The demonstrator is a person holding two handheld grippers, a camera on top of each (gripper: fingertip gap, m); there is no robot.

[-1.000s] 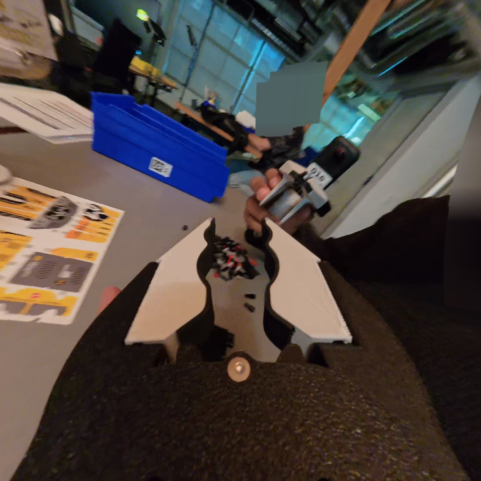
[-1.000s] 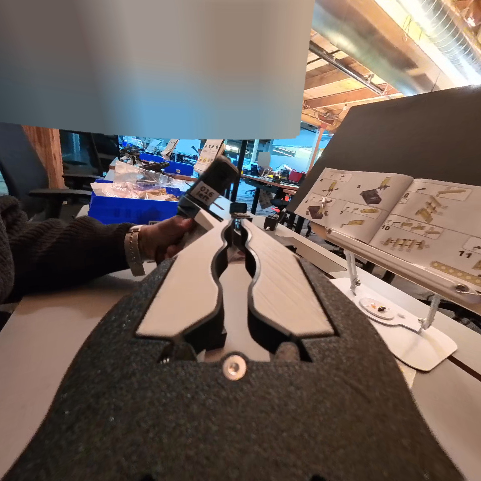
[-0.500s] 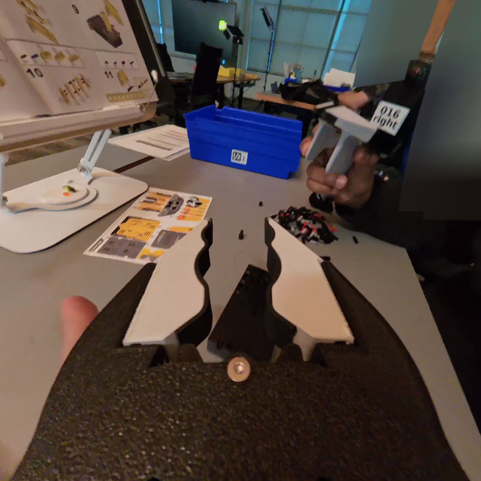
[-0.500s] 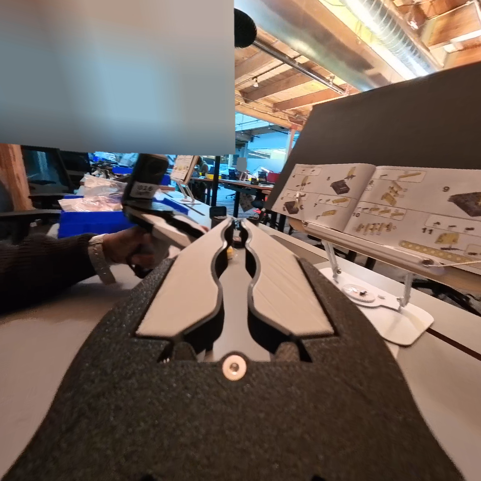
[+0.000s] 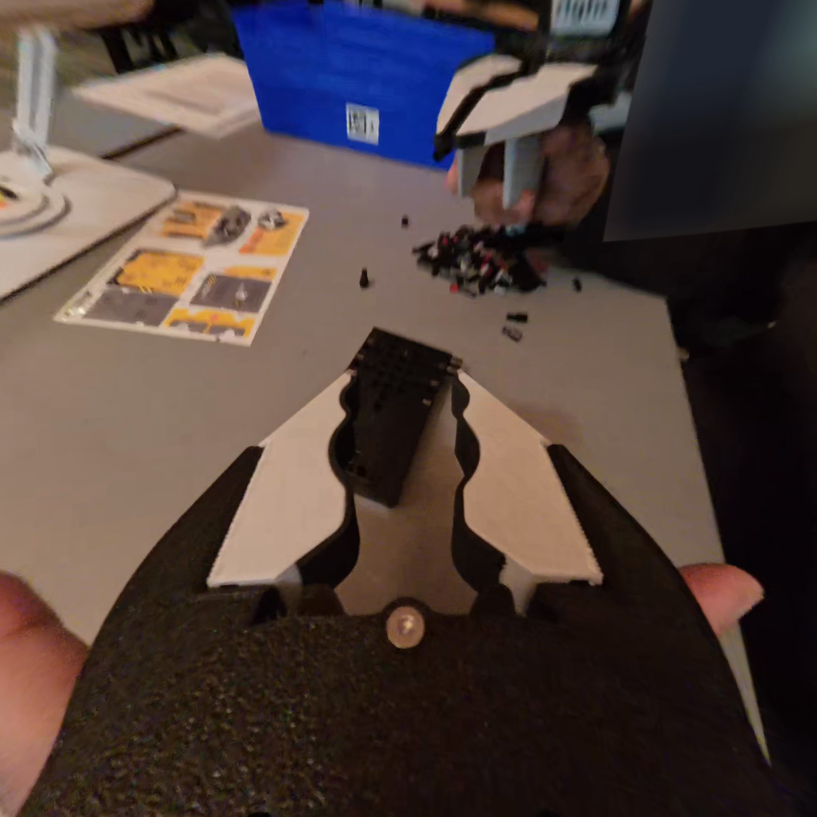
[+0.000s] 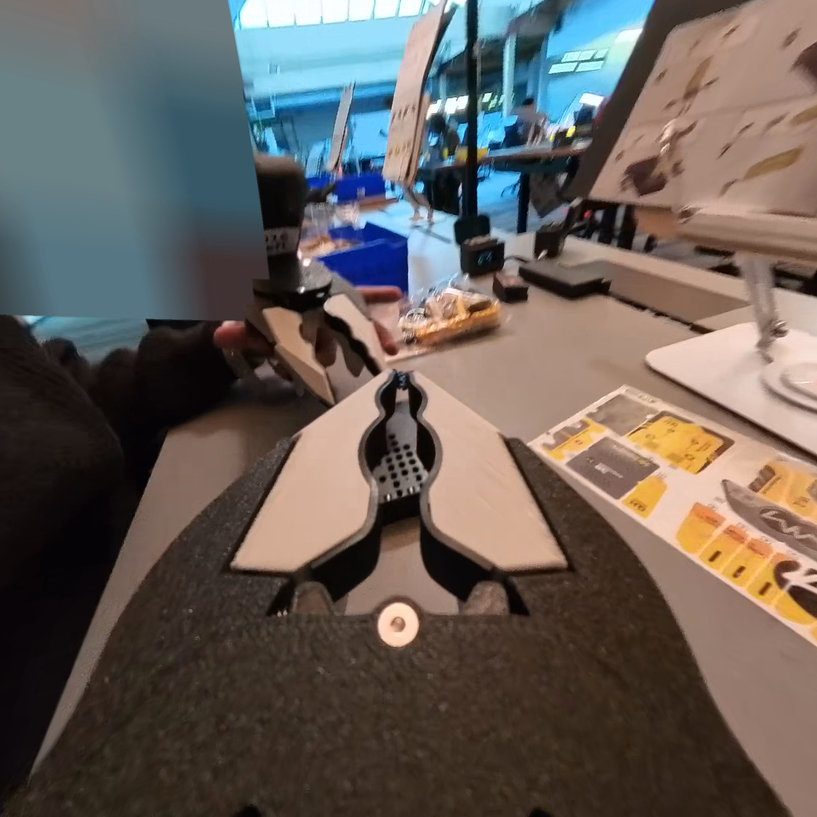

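Jaws of the left gripper point(image 5: 403, 376) stand apart around a black block point(image 5: 389, 420) on the table point(image 5: 132, 420); a sticker sheet point(image 5: 185, 269) and labelled blue bin point(image 5: 353, 75) lie beyond, lettering blurred. Right gripper point(image 6: 401, 381) is pinched on a tiny dark piece point(image 6: 401, 379), above a black holed plate point(image 6: 398, 468).

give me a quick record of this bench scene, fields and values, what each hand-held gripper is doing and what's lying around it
left hand-held gripper: open, jaws straddling the black studded block on the grey table
right hand-held gripper: tips shut on a small dark piece
nearby parts: pile of small black and red pieces
paper: yellow and grey sticker sheet
behind: blue bin, booklet stand
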